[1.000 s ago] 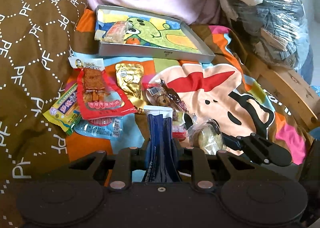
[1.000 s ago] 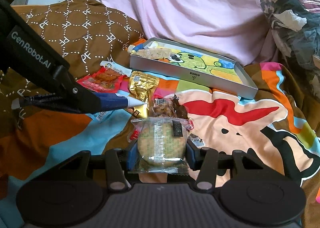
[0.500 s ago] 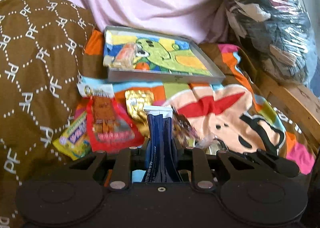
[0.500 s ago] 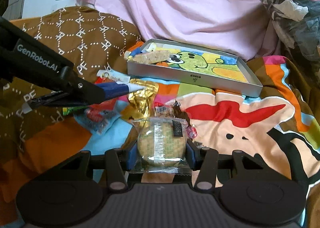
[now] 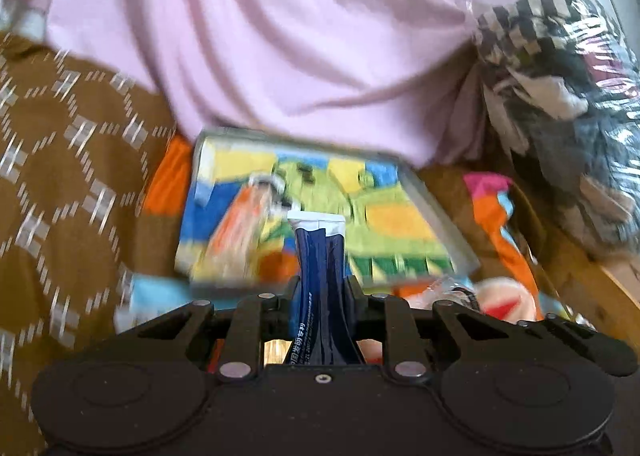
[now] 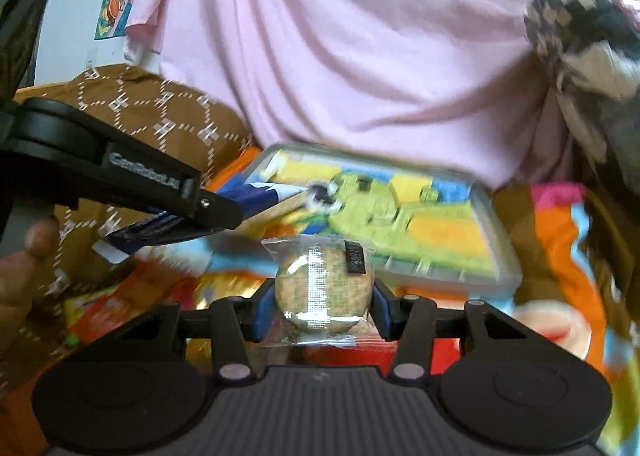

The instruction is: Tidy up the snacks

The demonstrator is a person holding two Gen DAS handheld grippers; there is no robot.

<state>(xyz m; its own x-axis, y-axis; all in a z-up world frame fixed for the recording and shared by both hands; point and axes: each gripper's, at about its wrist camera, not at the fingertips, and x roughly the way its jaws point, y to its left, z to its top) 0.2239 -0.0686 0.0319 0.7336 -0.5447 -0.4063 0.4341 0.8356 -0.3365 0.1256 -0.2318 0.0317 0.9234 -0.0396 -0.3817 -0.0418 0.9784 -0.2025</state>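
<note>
Over the bed's far edge, carry step — left tongs (image 5: 320, 288) grip blue packet (image 5: 320, 256), right tongs (image 6: 318, 308) hold round biscuit (image 6: 322, 288); next, release both inside tray (image 6: 496, 276).

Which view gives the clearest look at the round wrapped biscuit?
The right wrist view: the round wrapped biscuit faces the lens, clamped in the right gripper. The left wrist view shows none of it that I can pick out.
</note>
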